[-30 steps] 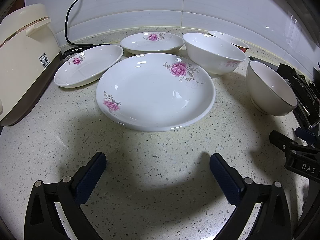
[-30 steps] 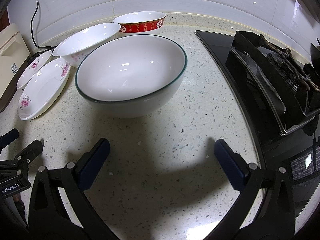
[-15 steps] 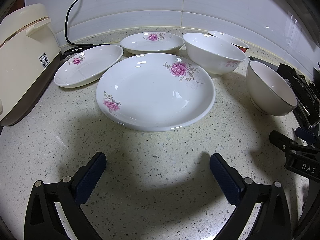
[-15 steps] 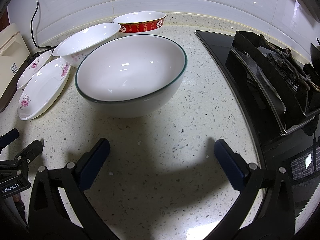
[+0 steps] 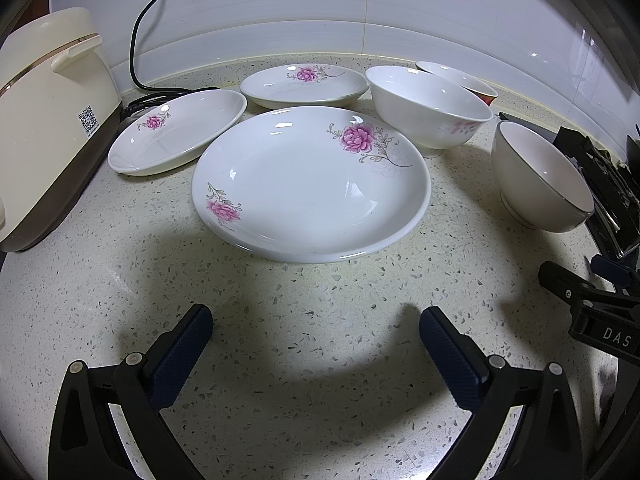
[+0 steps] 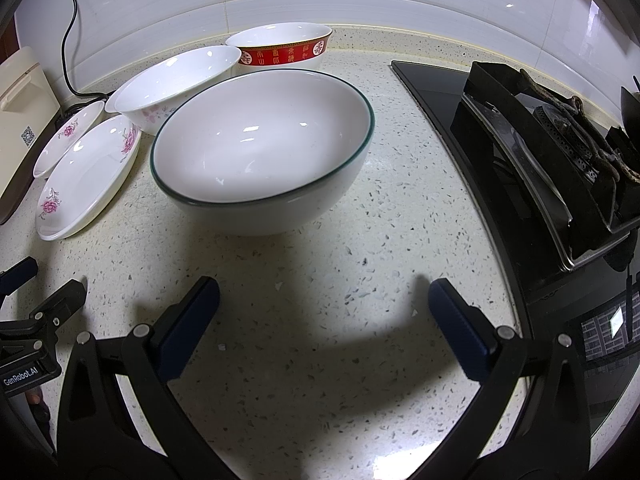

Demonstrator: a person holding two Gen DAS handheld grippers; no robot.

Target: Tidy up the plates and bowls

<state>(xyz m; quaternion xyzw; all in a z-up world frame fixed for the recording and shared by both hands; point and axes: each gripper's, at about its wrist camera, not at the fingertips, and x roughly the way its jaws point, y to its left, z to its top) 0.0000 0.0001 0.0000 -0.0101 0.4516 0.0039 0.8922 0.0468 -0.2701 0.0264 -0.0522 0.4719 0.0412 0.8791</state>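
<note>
Spanning both views, a pale speckled stone countertop [image 5: 320,360] is backed by a white tiled wall [image 5: 280,12], and a black gas stove [image 6: 540,152] is set into the counter at the right. A cream rice cooker [image 5: 44,120] is seen at the far left, with its black power cord [image 5: 138,32] hanging down the wall.

Directly ahead of the left gripper [image 5: 316,330] a large flowered plate [image 5: 310,182] is laid flat on the counter. Behind it two smaller flowered plates [image 5: 178,132] [image 5: 304,86] are placed, close together but apart. A white footed bowl [image 5: 430,110] is seen just right of the large plate, and a red-banded bowl [image 6: 280,46] is set behind it near the wall. A green-rimmed bowl [image 6: 260,148] is positioned straight in front of the right gripper [image 6: 324,296], beside the stove.

Both grippers are held low over bare counter, jaws spread wide, with nothing between them.
</note>
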